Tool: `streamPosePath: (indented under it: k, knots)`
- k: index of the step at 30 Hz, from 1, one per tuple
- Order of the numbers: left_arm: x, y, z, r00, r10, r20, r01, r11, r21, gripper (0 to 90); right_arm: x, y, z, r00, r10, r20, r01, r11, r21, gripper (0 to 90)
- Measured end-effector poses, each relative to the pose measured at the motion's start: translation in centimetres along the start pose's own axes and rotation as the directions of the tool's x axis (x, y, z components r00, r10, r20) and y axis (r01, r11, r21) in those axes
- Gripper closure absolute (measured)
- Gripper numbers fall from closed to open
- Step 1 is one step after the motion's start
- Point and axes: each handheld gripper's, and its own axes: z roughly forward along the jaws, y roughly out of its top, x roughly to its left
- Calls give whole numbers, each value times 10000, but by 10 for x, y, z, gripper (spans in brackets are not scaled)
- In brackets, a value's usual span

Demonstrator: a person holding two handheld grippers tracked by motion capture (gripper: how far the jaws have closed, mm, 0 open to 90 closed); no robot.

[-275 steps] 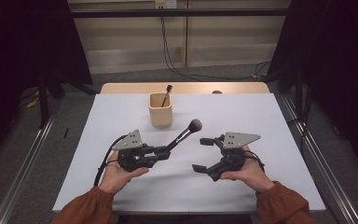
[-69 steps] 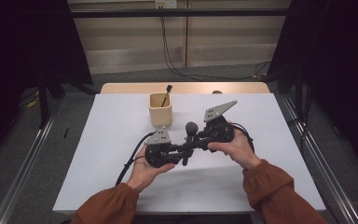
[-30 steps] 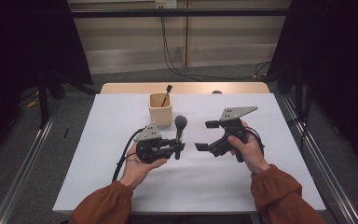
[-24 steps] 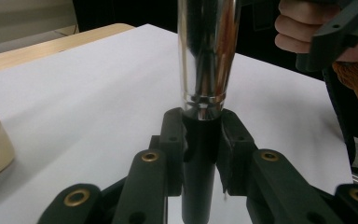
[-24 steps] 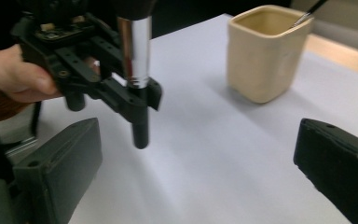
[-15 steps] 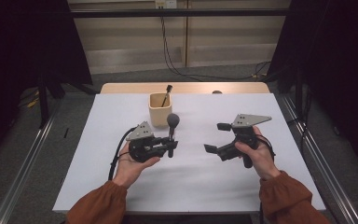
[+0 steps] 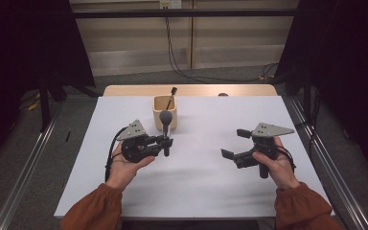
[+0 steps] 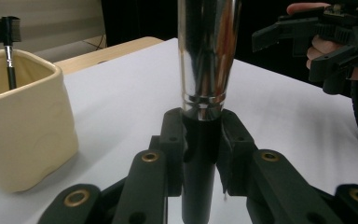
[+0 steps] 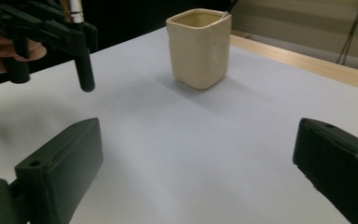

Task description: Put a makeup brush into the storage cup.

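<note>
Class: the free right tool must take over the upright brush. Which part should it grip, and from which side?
Grip the silver ferrule just above the left tool, coming level from the right: the right tool stands open there, and the brush is upright.

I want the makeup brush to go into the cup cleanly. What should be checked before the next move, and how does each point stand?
1. Left claw clamped on the makeup brush handle: ok.
2. Brush upright, bristle head up: ok.
3. Cream cup standing upright on the white table: ok.
4. Room inside the cup: it already holds a small brow brush at one side; space beside it: ok.
5. Right claw open, holding nothing, well apart from cup: ok.
6. Brush lined up over the cup mouth: not ok, it is in front of the cup.
</note>
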Motion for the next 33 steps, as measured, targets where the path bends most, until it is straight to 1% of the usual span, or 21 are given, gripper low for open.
streamPosePath:
  k: [4,6,8,10,12,13,14,16,17,18,20,21,23,24,25,26,27,28,29,31,33]
  knots:
    - [3,1,-3,10000,20,-77,-20,10000,-16,746,0,-6,-5,9992,-46,386,55,9997,-248,14]
    - [4,3,-4,9999,10,-101,-10,10000,-38,746,0,-10,-7,9988,-34,483,49,9995,-327,14]
    - [5,5,-6,9999,33,-169,-35,9999,-94,746,-1,-15,-10,9984,43,555,-8,9981,-615,14]
    - [6,8,-9,9998,57,-204,-60,9998,-171,746,-1,-20,-13,9970,19,774,38,9973,-731,12]
    - [8,11,-11,9996,72,-259,-77,9998,-198,746,-2,-24,-17,9961,218,855,-151,9968,-787,8]
    - [9,12,-12,9996,39,-288,-47,9996,-272,746,-3,-26,-20,9950,243,972,-164,9965,-816,7]
    - [10,13,-13,9995,61,-322,-69,9997,-244,746,-3,-29,-23,9940,310,1048,-216,9958,-893,7]
    - [12,14,-14,9992,153,-380,-160,9997,-189,746,-4,-33,-27,9936,561,976,-448,9924,-1142,5]
    - [12,15,-14,9991,151,-387,-159,9997,-206,745,-3,-35,-29,9926,446,1132,-314,9928,-1153,2]
    - [13,15,-15,9992,130,-380,-139,9996,-236,746,-3,-36,-31,9918,444,1201,-297,9921,-1216,2]
    - [14,18,-16,9987,167,-473,-180,9995,-270,745,-4,-41,-35,9897,641,1284,-476,9906,-1279,2]
    - [15,19,-17,9987,125,-498,-143,9993,-355,745,-4,-44,-36,9886,555,1402,-380,9915,-1243,2]
    - [16,20,-18,9985,123,-532,-144,9991,-394,746,-5,-50,-38,9853,704,1558,-509,9907,-1258,3]
    - [17,21,-19,9983,145,-561,-169,9990,-425,746,-5,-52,-39,9843,698,1620,-497,9909,-1252,3]
    - [18,22,-20,9983,111,-571,-138,9988,-466,746,-5,-55,-41,9833,433,1769,-188,9903,-1376,7]
    - [18,22,-20,9982,77,-599,-105,9988,-477,746,-5,-58,-42,9816,431,1863,-160,9894,-1444,3]
    - [20,22,-21,9980,75,-629,-106,9988,-484,746,-6,-60,-43,9801,548,1906,-270,9890,-1457,3]
    - [21,22,-21,9979,-18,-641,-17,9985,-543,746,-6,-62,-44,9783,693,1954,-400,9878,-1502,4]
    - [22,22,-21,9980,-46,-631,10,9983,-582,746,-6,-64,-46,9770,753,1994,-447,9871,-1537,4]
    - [23,22,-21,9976,-46,-689,6,9984,-567,746,-6,-66,-48,9765,674,2048,-368,9880,-1499,4]
    - [24,22,-22,9973,-51,-734,10,9984,-560,746,-5,-68,-51,9745,796,2100,-438,9845,-1700,3]
